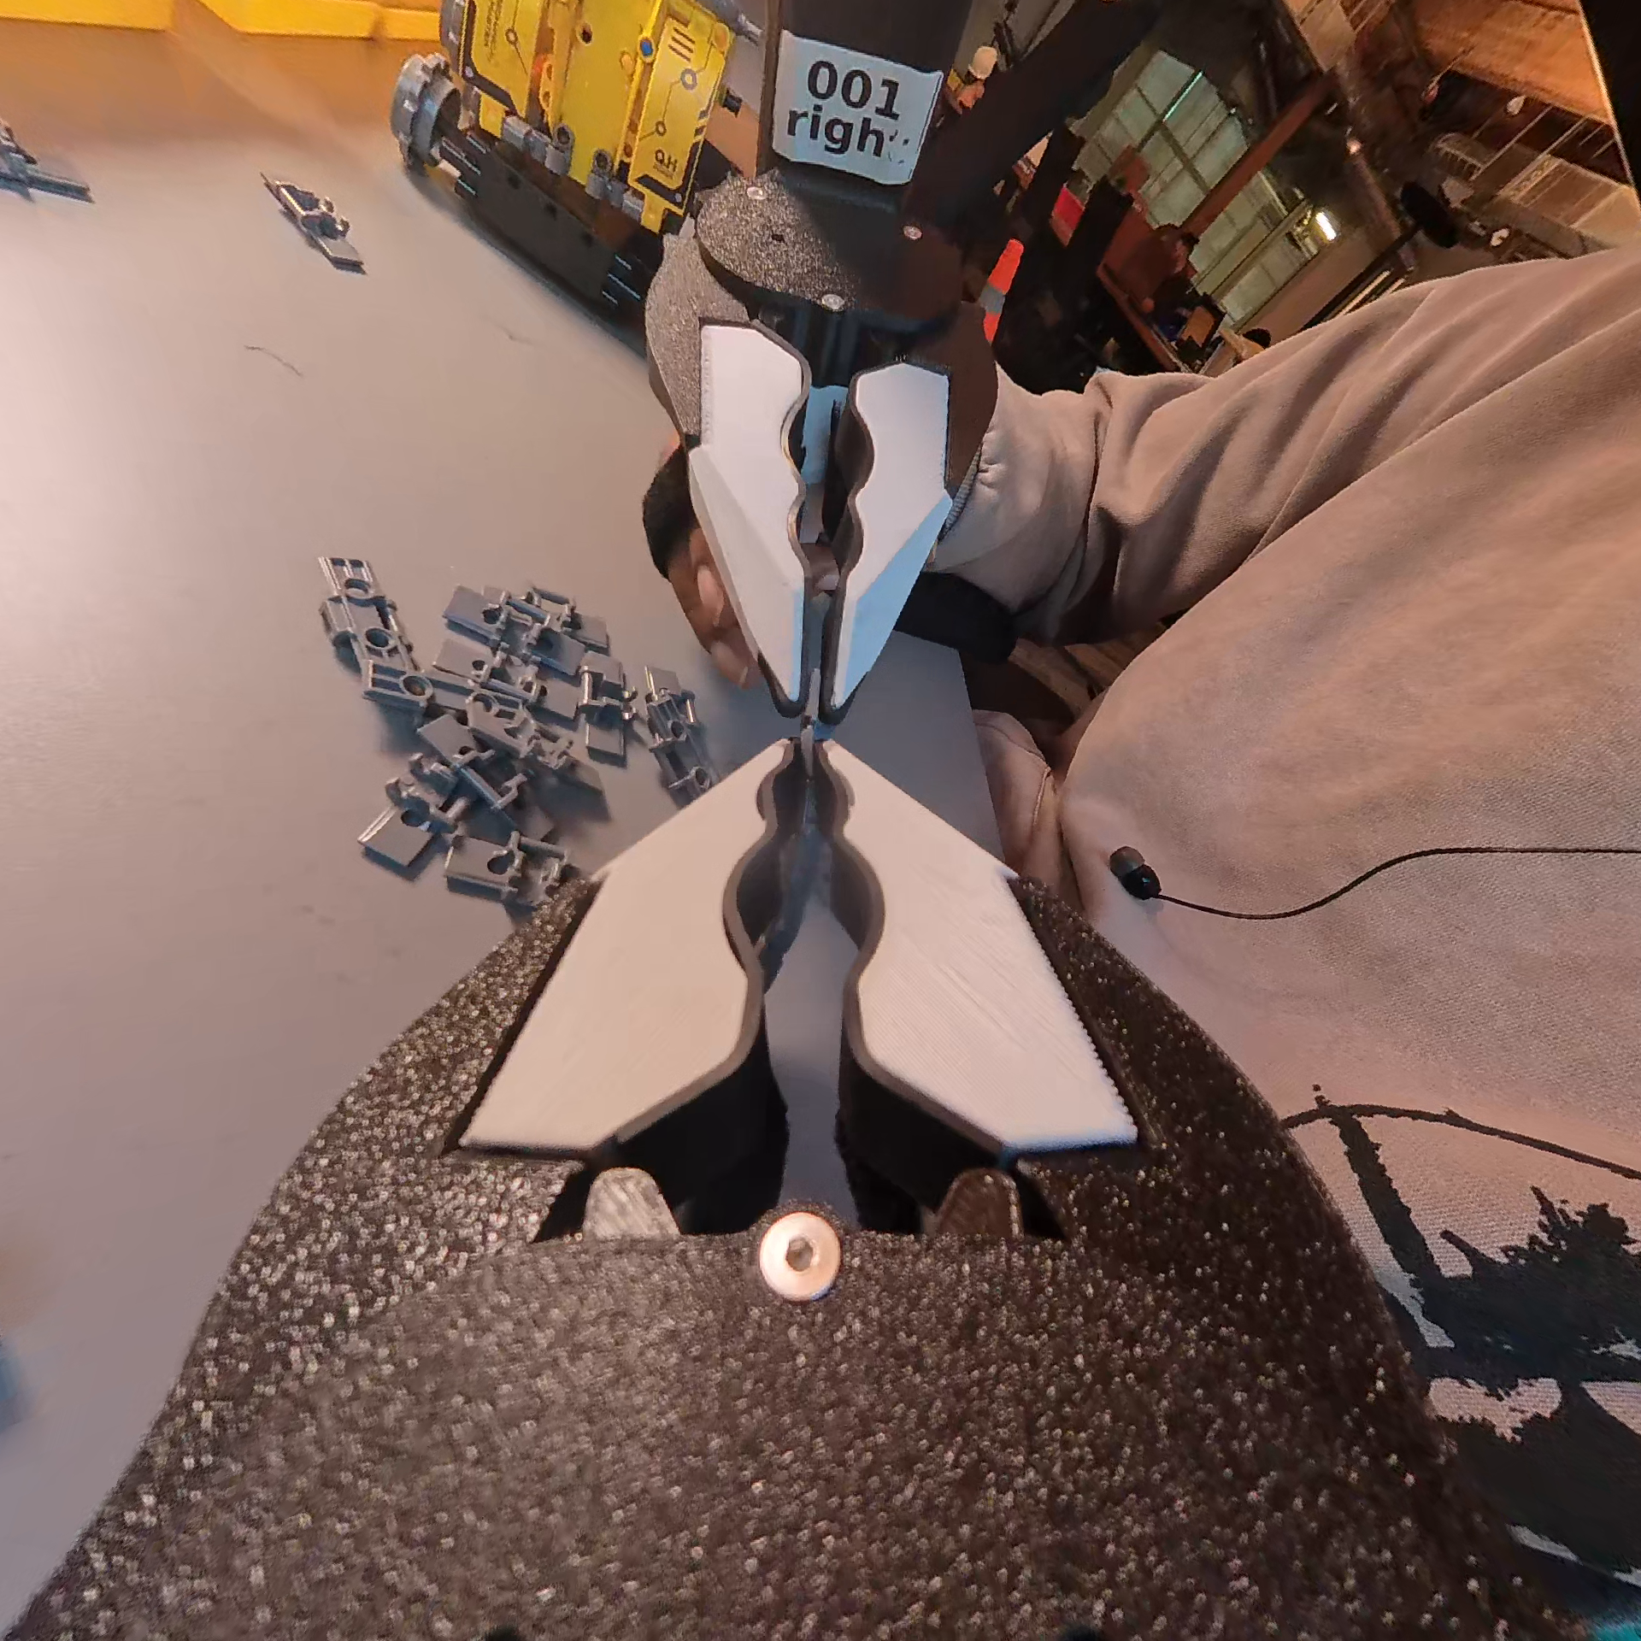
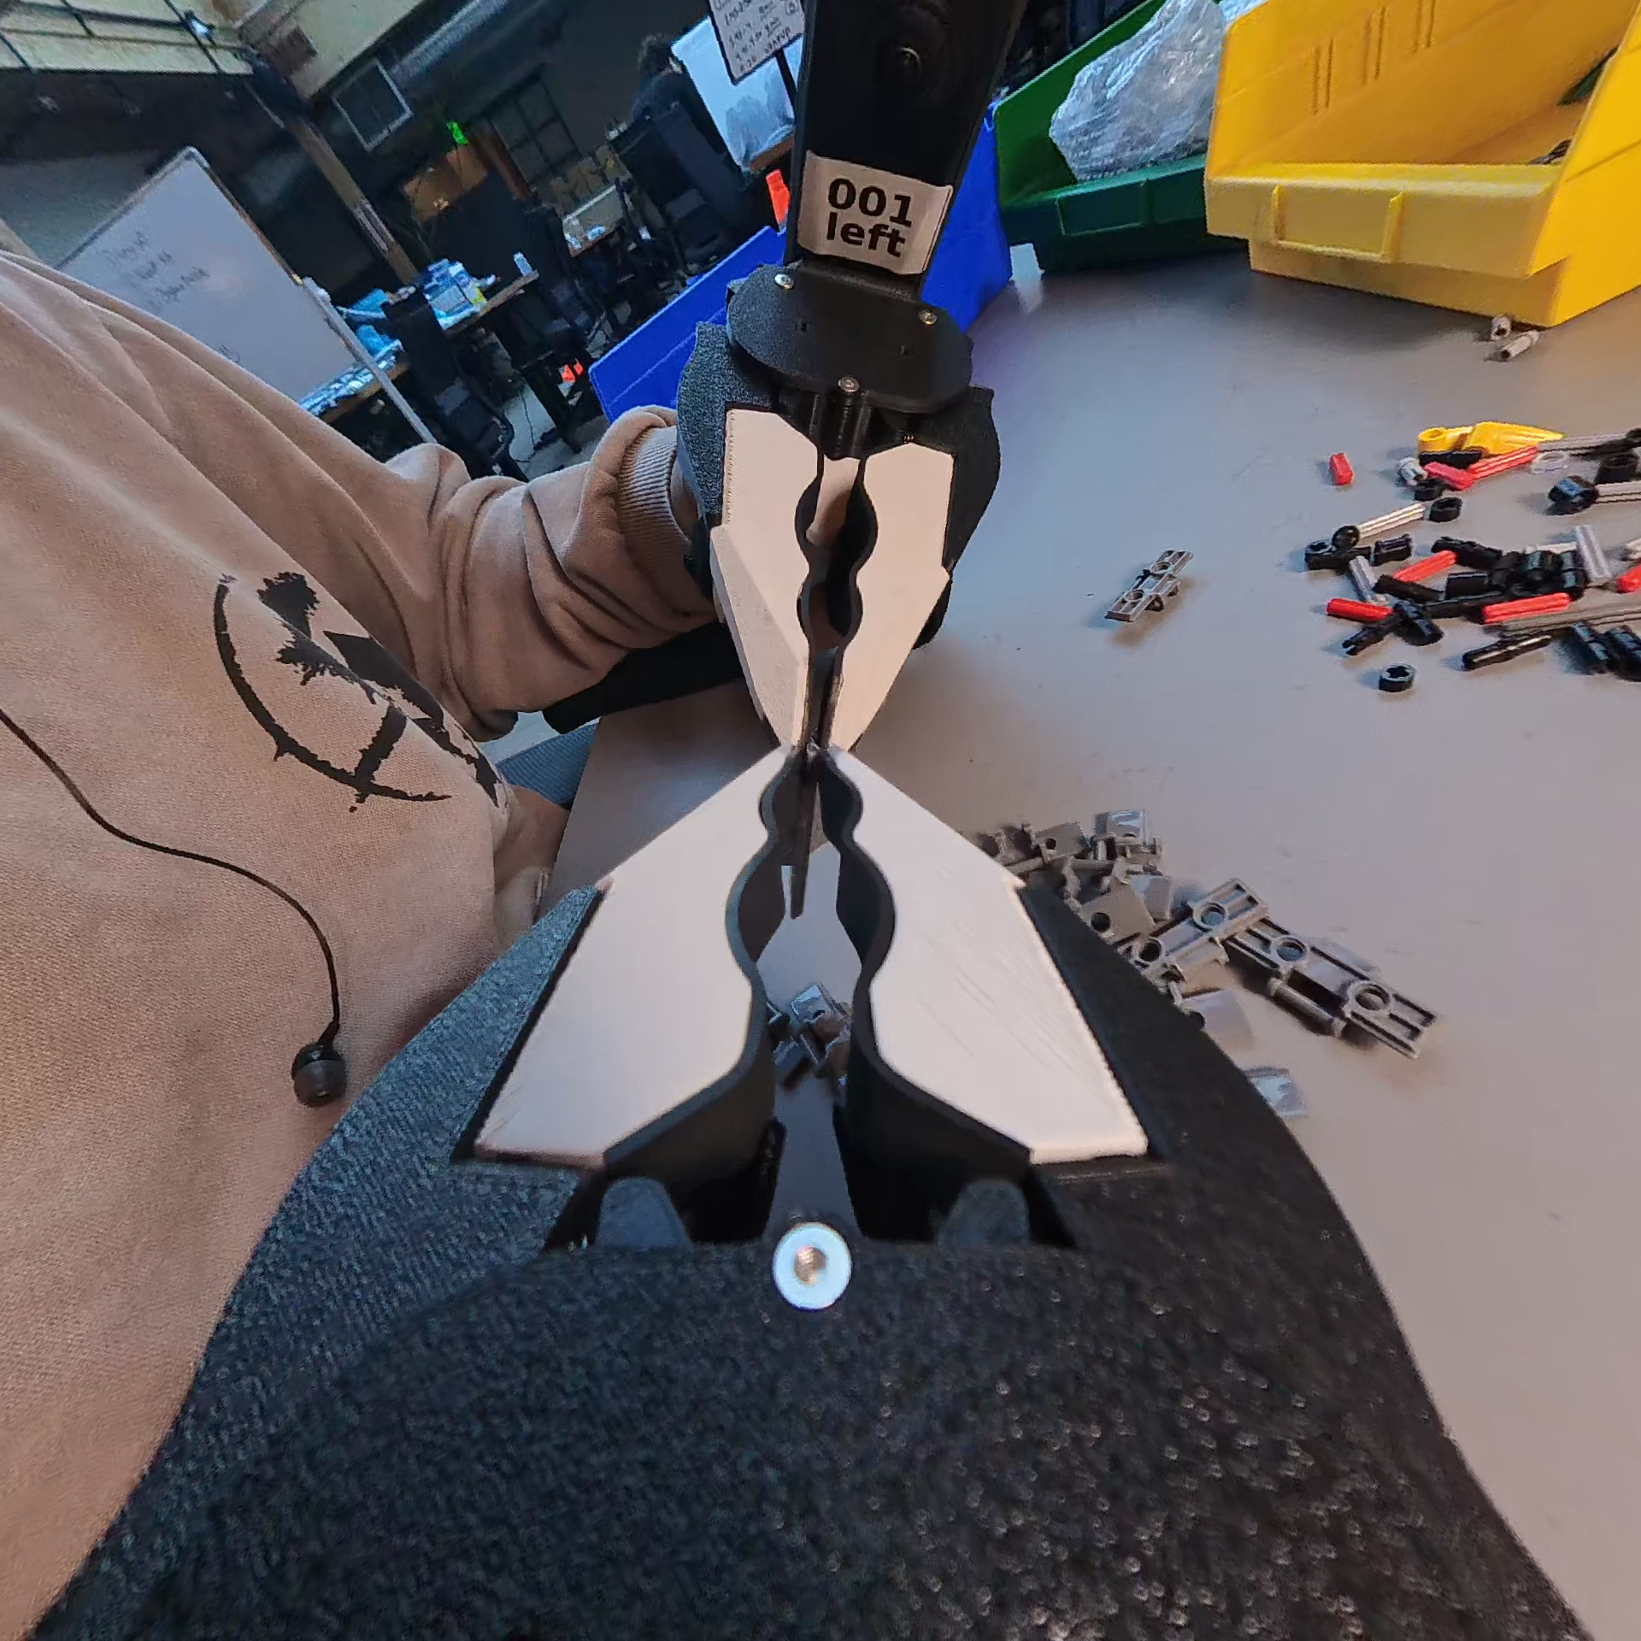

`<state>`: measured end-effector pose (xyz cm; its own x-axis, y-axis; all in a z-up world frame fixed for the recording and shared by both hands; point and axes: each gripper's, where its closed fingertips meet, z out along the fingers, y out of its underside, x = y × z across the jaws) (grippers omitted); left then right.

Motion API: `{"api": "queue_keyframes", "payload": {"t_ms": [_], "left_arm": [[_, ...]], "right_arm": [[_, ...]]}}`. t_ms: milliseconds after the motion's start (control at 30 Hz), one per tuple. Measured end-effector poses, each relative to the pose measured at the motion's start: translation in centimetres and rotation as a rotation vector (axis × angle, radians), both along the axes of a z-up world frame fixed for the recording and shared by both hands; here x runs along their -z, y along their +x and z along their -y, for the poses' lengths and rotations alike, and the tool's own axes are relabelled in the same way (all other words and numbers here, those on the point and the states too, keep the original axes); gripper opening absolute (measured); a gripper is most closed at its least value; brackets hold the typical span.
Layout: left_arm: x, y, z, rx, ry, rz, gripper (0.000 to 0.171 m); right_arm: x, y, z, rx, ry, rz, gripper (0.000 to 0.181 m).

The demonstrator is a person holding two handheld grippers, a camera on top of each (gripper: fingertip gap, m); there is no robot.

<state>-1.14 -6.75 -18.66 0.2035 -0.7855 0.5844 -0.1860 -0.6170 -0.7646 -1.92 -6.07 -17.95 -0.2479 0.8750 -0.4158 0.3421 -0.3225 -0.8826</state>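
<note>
Two tools, left tool (image 1: 806, 755) and right tool (image 2: 806, 764), meet tip to tip above the tabletop (image 1: 222, 444), each pinching one end of a thin grey piece (image 2: 799, 852), presumably to steady it between them, near the grey parts pile (image 1: 497, 710).

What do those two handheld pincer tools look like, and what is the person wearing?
Each gripper, left and right, has two pale wedge-shaped fingers with wavy black inner edges, set in a speckled black body with a silver screw. Each handle carries a white label. The person wears a beige sweatshirt with a black print; a thin black cable crosses it.
</note>
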Motion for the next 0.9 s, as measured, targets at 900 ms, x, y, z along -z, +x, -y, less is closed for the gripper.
{"api": "queue_keyframes", "payload": {"t_ms": [900], "left_arm": [[1.9, -1.5, -1.4, -0.079, -0.082, -0.076, 0.001]], "right_arm": [[0.7, 1.1, -1.3, 0.025, 0.240, 0.027, 0.002]]}}
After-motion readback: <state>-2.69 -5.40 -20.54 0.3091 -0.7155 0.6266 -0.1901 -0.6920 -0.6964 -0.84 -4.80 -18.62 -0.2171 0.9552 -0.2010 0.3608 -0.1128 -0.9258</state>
